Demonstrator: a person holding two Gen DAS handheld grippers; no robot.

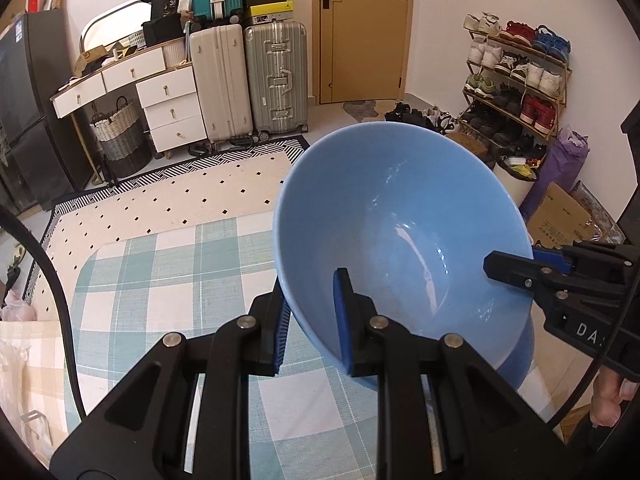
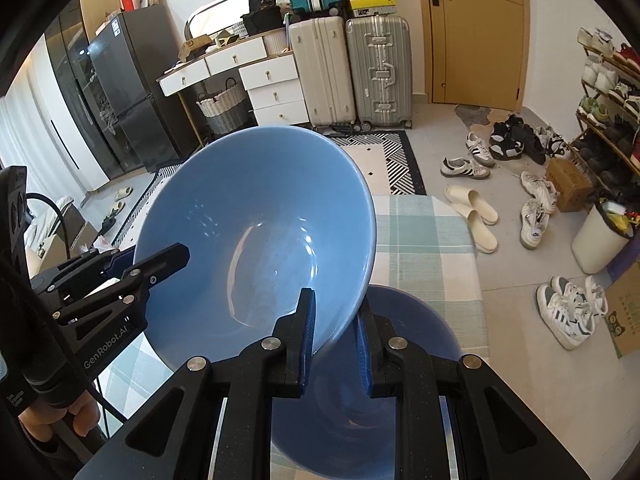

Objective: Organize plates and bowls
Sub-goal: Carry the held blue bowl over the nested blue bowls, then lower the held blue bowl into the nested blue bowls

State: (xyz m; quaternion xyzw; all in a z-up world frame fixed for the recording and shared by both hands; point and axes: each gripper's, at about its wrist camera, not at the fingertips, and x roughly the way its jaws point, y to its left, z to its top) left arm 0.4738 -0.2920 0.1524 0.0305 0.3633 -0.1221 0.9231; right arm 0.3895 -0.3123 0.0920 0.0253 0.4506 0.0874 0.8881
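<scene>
A cluttered room lies behind: suitcases [image 1: 248,80], a yellow door [image 1: 364,28], a shoe rack [image 1: 516,80] and a patterned rug [image 1: 160,200] past a tabletop [image 1: 160,280] under a green-and-white checked cloth.

Above that cloth a light blue bowl [image 1: 400,232] hangs tilted, its mouth turned toward both cameras. The left hand-held gripper [image 1: 312,320] is clamped on the near rim, one blue pad inside and one outside the wall. The right hand-held gripper [image 2: 336,340] is clamped the same way on the opposite side of the rim, so the bowl is carried between the two, each about equally near.

The relation that matters lies below: in the right wrist view a second bowl [image 2: 400,400], darker blue, sits upright on the tabletop directly beneath the right gripper and under the lifted bowl's lower edge. The two look apart, not touching. Nesting would probably call for levelling the held bowl and lowering it straight down.

The held bowl is glossy, smooth and empty, with window glare on its inner wall.
</scene>
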